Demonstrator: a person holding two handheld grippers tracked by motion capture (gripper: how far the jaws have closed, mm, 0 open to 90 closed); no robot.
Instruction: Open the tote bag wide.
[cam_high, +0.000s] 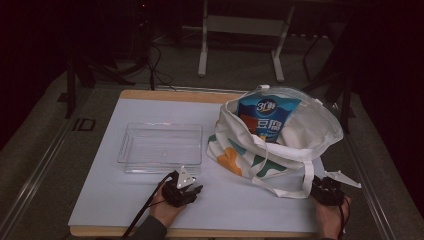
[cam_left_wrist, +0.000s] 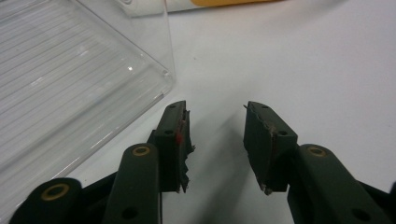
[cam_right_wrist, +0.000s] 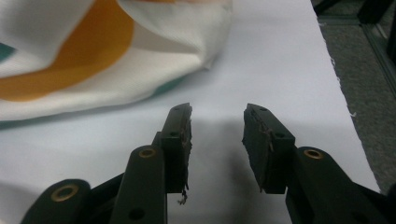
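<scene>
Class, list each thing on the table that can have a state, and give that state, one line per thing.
Clear plastic tray: upright, empty.
Tote bag: lying open, mouth gaping.
Blue snack packet: inside the bag, partly sticking out.
Left hand-held gripper: open, nothing between its jaws.
Right hand-held gripper: open, holding nothing.

Counted on the table: 1 clear plastic tray (cam_high: 160, 146), 1 cloth tote bag (cam_high: 280, 142), 1 blue snack packet (cam_high: 267, 119), and 2 grippers, the left gripper (cam_high: 192, 186) and the right gripper (cam_high: 327, 186).
</scene>
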